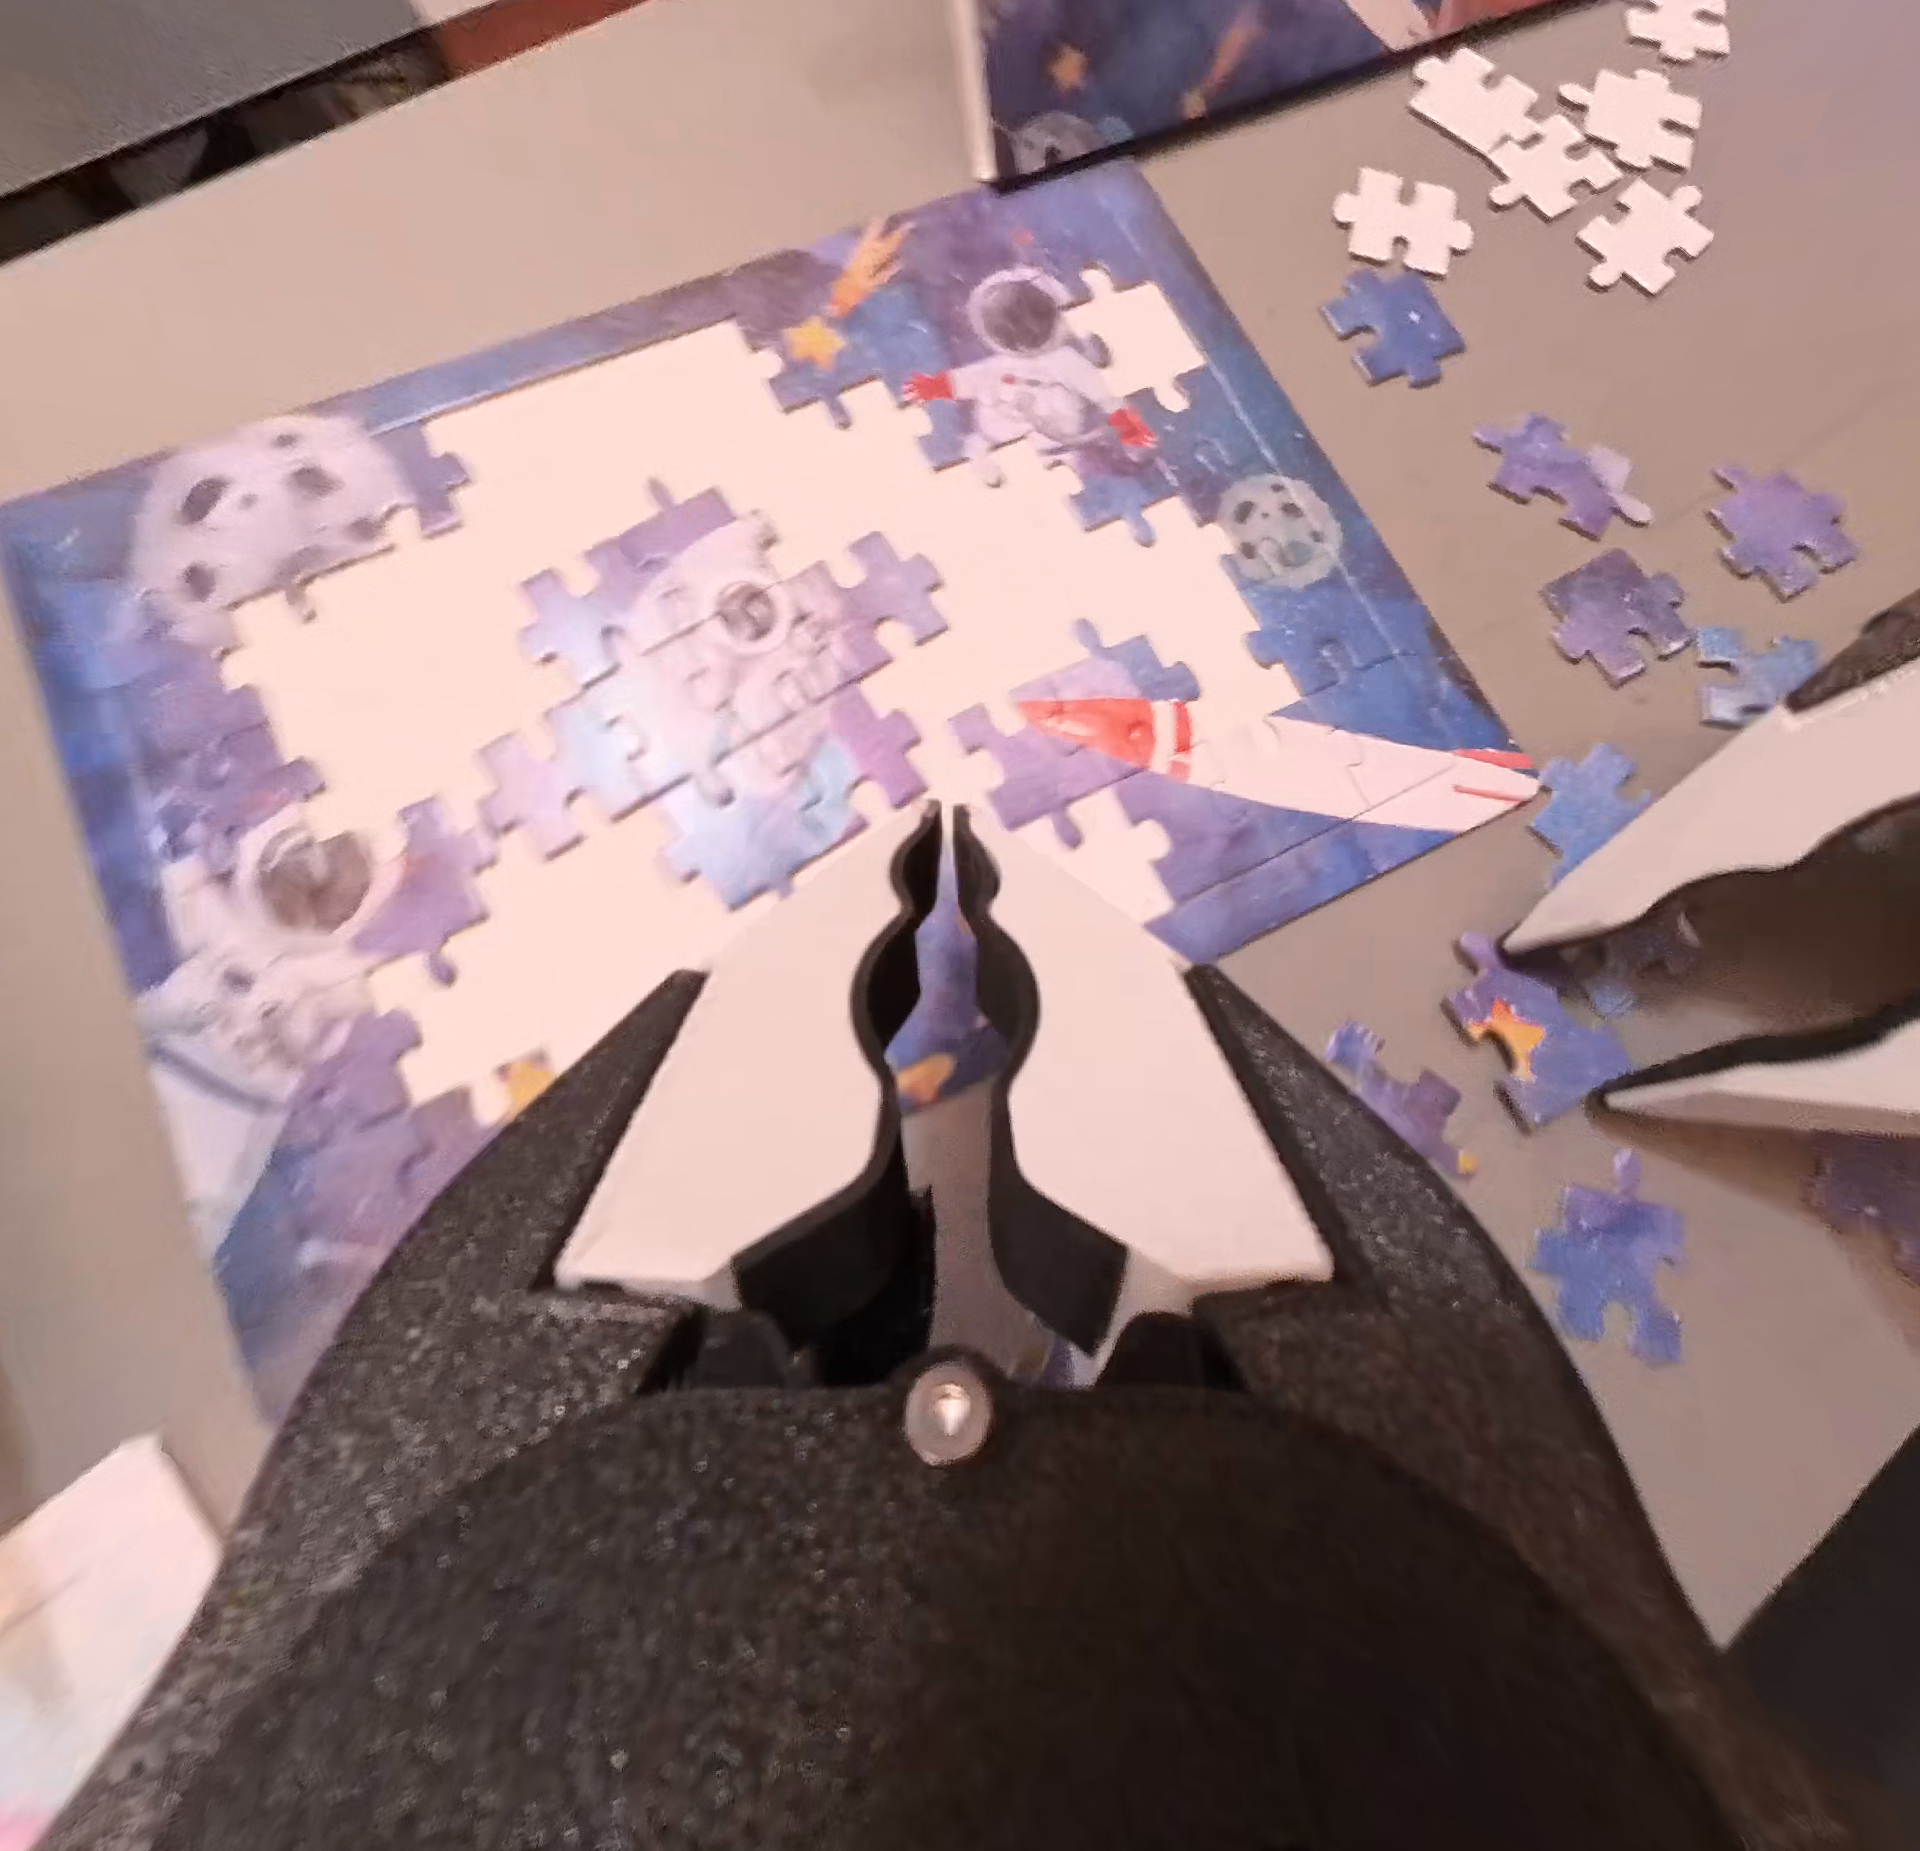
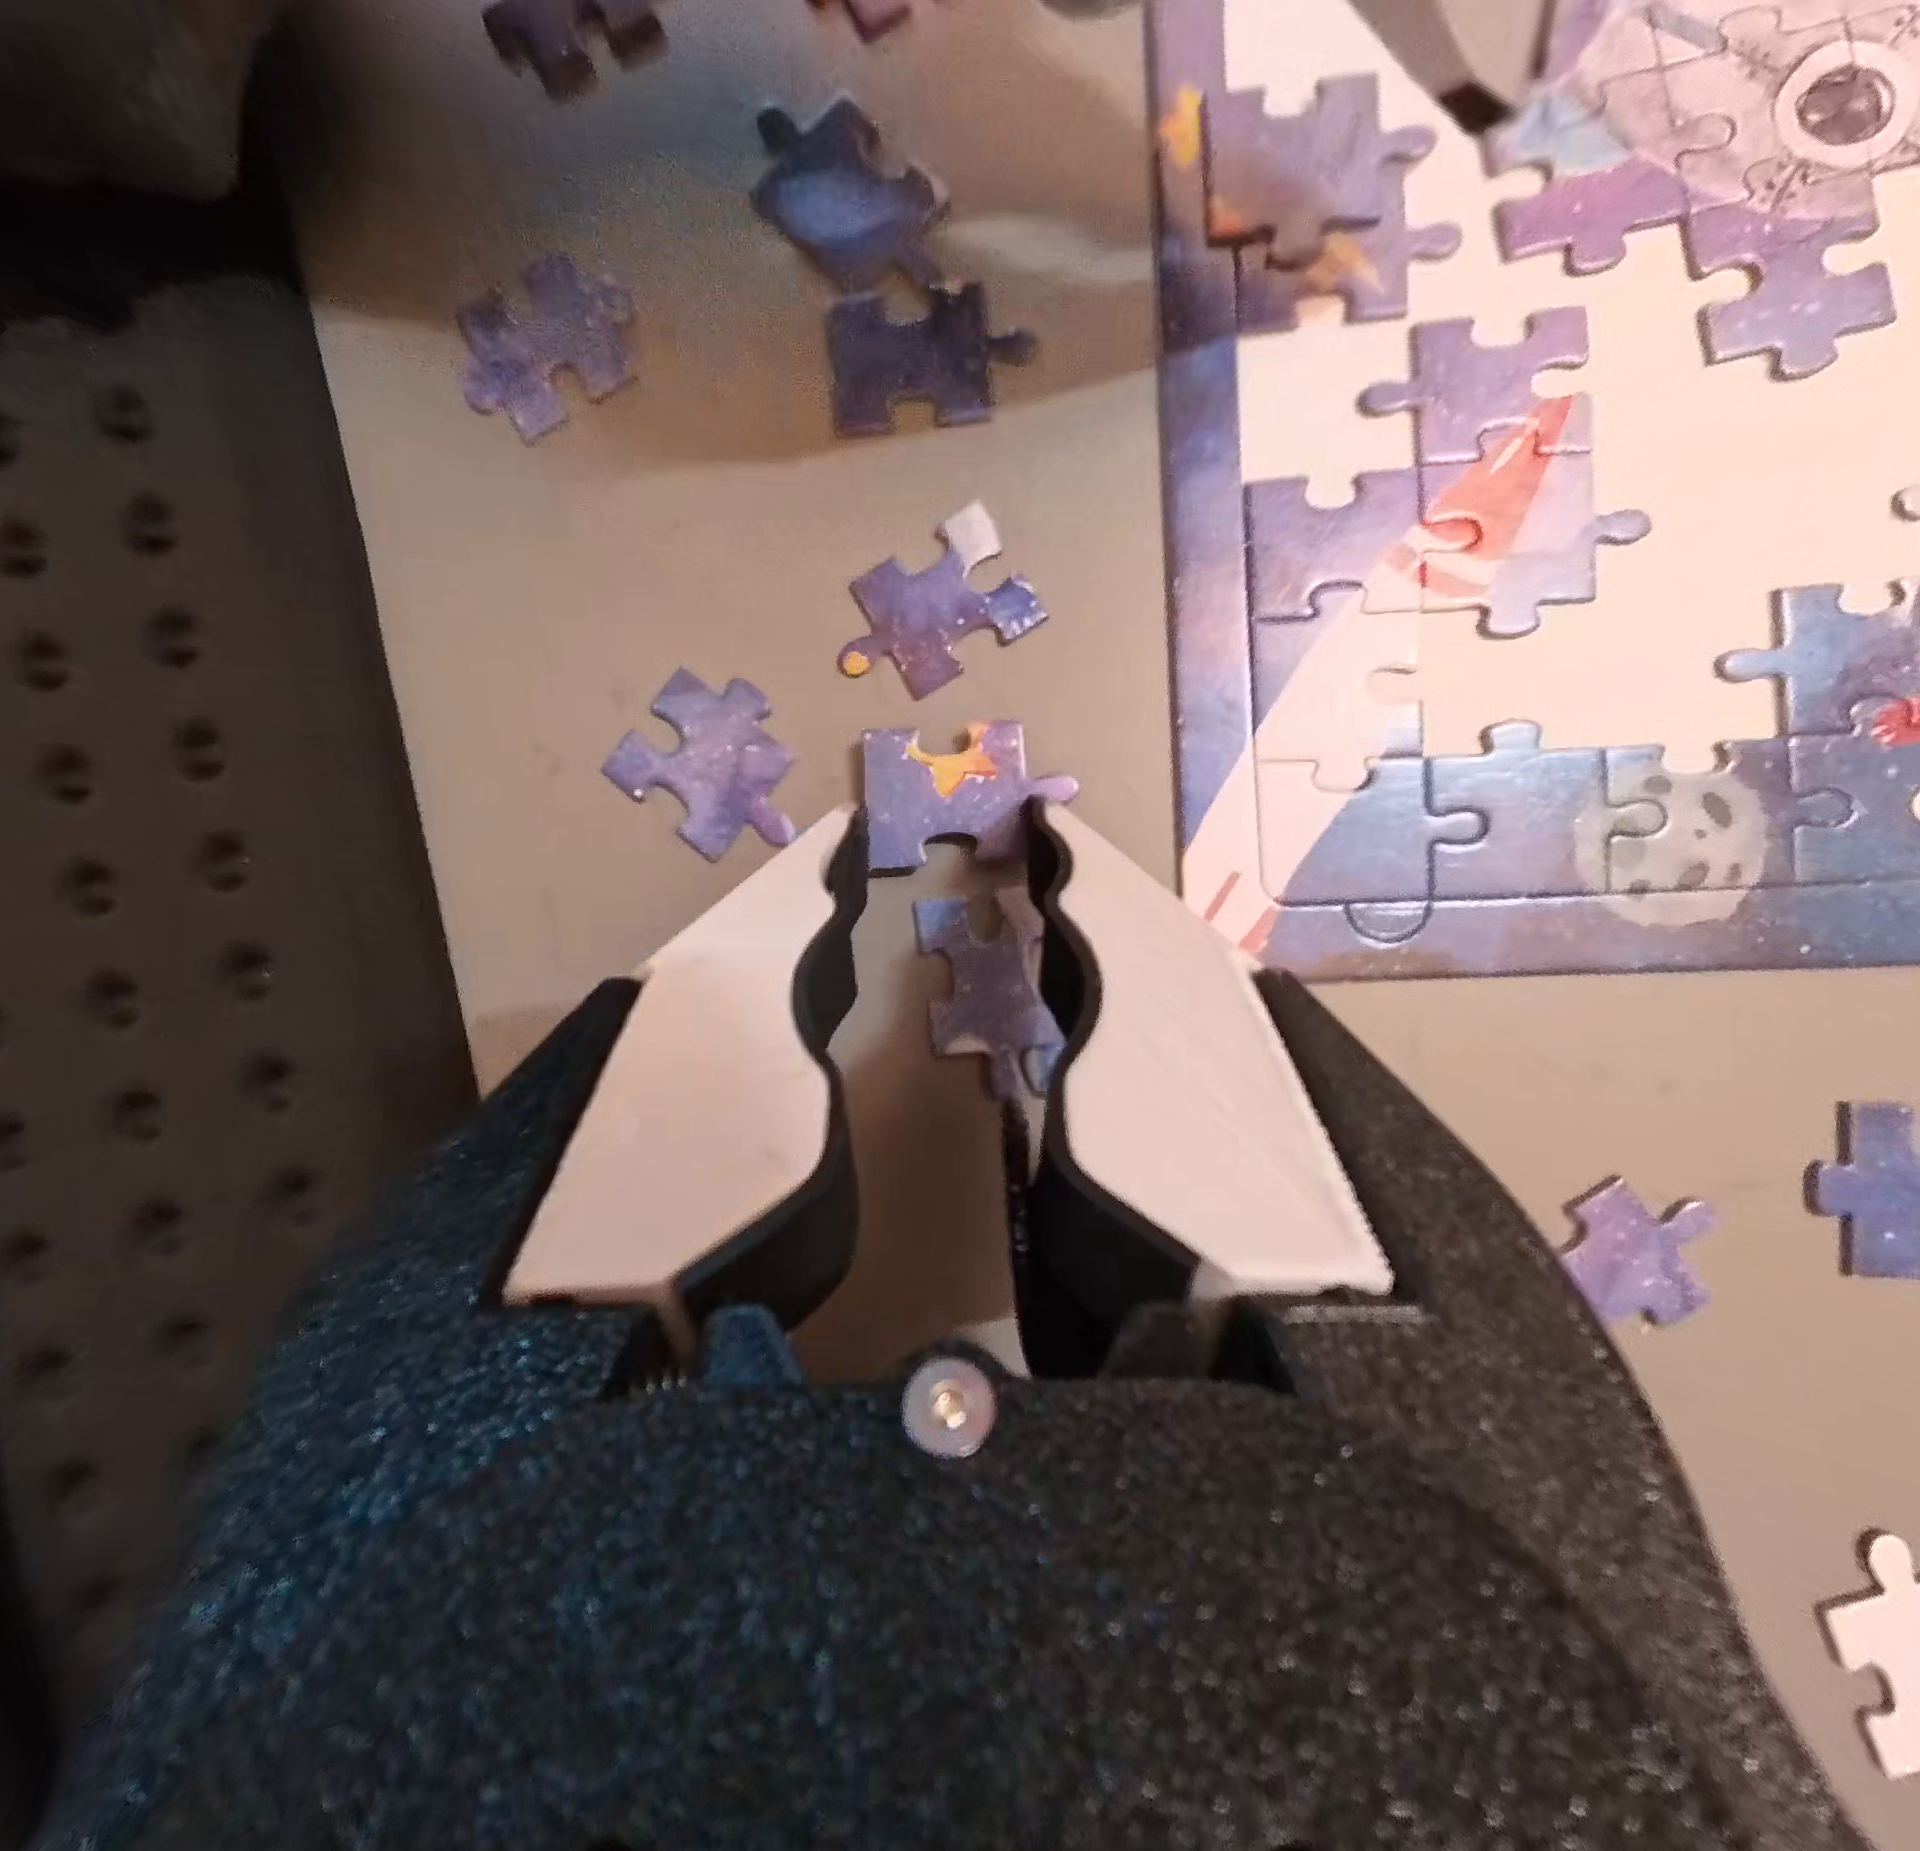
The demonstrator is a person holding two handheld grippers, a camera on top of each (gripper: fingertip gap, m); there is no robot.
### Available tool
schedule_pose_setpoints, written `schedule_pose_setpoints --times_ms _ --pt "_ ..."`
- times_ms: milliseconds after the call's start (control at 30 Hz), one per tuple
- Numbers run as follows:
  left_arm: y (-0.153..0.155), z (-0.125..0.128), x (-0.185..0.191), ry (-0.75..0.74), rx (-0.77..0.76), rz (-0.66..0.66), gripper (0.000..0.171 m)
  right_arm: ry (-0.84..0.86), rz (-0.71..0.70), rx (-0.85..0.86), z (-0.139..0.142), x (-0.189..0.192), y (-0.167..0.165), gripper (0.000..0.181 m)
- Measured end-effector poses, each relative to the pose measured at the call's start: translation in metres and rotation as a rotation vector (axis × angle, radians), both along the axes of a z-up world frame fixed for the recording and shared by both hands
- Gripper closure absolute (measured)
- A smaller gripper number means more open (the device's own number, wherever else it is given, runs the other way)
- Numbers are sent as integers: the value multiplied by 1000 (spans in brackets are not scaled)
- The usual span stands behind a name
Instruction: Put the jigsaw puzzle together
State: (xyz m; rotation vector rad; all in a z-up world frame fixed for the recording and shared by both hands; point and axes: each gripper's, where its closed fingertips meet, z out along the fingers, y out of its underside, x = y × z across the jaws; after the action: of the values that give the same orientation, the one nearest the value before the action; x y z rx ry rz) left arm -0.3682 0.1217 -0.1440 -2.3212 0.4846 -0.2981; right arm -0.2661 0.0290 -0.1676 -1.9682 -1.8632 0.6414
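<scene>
The space-themed jigsaw puzzle board (image 1: 1299,866) lies on the grey table, partly filled, with white gaps in the middle. It also shows in the right wrist view (image 2: 1195,554). My left gripper (image 1: 943,814) is shut and empty, hovering over the board's near edge by the rocket picture. My right gripper (image 2: 943,827) is to the right of the board. Its fingertips pinch a purple piece with a yellow star (image 2: 940,793) from both sides, at table level. That piece also shows in the left wrist view (image 1: 1527,1043), between the right gripper's fingers (image 1: 1662,887).
Loose purple and blue pieces (image 2: 717,762) lie around the right gripper, one (image 2: 982,980) under its jaws. Several face-down white pieces (image 1: 1558,139) and more blue ones (image 1: 1621,606) lie farther right. The puzzle box (image 1: 1143,35) stands behind the board. A dark perforated surface (image 2: 135,762) borders the table.
</scene>
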Motion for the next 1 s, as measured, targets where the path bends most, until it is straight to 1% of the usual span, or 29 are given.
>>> schedule_pose_setpoints --times_ms 67,100,133,167,233,267,333,400,467,533,633,767,800,867,900,967,1000 --pt "-8 -4 -25 31 -25 32 165 18 20 -14 3 -5 2 151" --pt "-9 -7 -40 47 -21 61 162 0 28 -26 1 -6 4 150" --pt "-11 -9 -50 34 -28 80 160 -30 37 -25 -1 -4 8 144" --pt "-13 -11 -55 -1 -46 86 157 -34 42 -11 2 -3 12 140" --pt "-14 -12 -59 -52 -52 88 153 15 48 -13 18 -9 20 140" --pt "-13 -13 -60 -55 -46 79 153 37 45 -15 28 -13 27 141" --pt "-14 -17 -60 -29 -53 60 153 32 -1 29 39 -23 55 146" --pt "-15 -23 -57 -5 -65 53 154 14 -34 74 37 -39 86 145" --pt "-15 -27 -56 14 -63 66 155 16 -61 65 25 -64 108 143" --pt "-15 -27 -56 23 -50 91 157 71 -67 42 21 -90 119 139" --pt "-16 -27 -56 22 -35 115 157 132 -117 64 17 -118 140 135" --pt "-15 -27 -57 11 -34 121 157 107 -97 102 2 -137 153 130" --pt "-14 -27 -57 9 -33 123 158 103 -88 105 1 -140 155 131" --pt "-13 -28 -57 10 -31 126 160 89 -77 109 3 -141 163 140" --pt "-13 -28 -58 10 -30 127 160 79 -80 92 3 -139 169 150" --pt "-12 -29 -57 8 -28 131 160 54 -62 26 -1 -137 171 154" --pt "-12 -29 -58 5 -28 135 160 47 -62 30 -3 -135 175 159"
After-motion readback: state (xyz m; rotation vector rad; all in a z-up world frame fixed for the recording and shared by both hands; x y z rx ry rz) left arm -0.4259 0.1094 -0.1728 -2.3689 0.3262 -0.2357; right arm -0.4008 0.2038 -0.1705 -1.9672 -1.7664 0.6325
